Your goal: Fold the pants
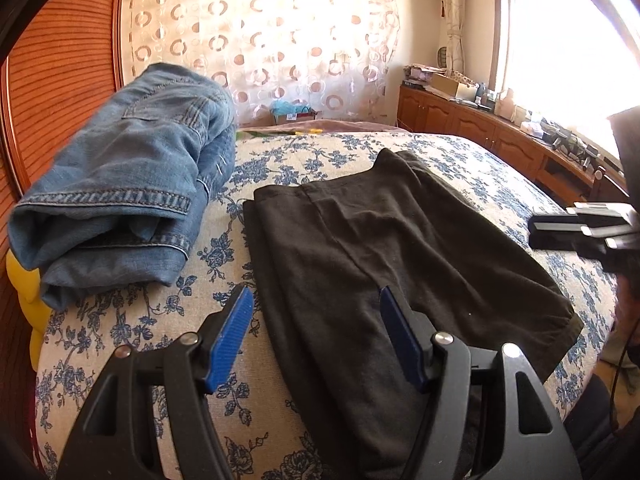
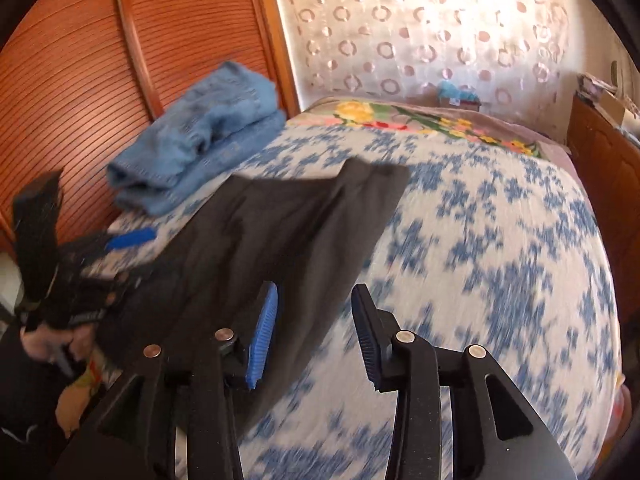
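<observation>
Both the left gripper [image 1: 316,336] and right gripper [image 2: 314,334] stand apart, empty, over the black pants [image 1: 384,248]; a one-layer pinch risks undoing the fold.

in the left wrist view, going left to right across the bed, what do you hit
folded blue jeans → left gripper, open over the near left edge of the black pants → black pants lying flat on the floral bedspread → right gripper at the right edge
</observation>
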Demonstrator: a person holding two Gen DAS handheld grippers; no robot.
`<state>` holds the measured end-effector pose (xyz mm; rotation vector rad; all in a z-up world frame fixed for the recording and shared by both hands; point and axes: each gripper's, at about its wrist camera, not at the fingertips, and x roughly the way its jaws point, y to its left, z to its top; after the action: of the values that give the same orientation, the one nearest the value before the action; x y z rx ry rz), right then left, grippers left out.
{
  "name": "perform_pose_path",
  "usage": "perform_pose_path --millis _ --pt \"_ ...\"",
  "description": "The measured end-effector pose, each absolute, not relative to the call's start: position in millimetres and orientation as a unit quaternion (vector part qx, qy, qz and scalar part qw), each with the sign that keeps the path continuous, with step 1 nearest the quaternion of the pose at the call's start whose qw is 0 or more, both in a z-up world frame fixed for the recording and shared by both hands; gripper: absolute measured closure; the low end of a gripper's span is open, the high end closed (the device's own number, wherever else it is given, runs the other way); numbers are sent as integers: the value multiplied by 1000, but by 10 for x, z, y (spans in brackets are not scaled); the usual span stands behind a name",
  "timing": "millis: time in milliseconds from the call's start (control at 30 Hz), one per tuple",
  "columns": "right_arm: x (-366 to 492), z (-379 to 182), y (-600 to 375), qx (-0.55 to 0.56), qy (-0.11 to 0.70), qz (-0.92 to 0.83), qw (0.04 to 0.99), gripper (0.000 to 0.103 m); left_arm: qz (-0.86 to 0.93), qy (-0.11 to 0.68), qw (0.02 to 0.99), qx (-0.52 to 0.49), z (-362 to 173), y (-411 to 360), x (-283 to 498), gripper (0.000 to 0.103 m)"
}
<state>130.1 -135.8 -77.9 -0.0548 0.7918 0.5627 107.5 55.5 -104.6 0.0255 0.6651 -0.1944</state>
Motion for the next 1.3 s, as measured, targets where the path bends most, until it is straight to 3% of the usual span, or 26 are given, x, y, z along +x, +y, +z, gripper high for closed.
perform_pose_path --millis 467,800,1167,1300 --pt "772 -945 -1235 -34 377 274 884 65 -81 358 930 -9 -1062 618 581 38" --pt "684 -990 -1264 -20 379 269 885 65 -118 359 926 -16 -997 516 324 70" --pt "609 -1048 -1205 -28 386 269 882 65 -116 388 914 -9 -1106 445 295 71" --pt "610 -1096 -1192 -31 391 267 880 65 -127 380 916 -3 -1066 404 235 83"
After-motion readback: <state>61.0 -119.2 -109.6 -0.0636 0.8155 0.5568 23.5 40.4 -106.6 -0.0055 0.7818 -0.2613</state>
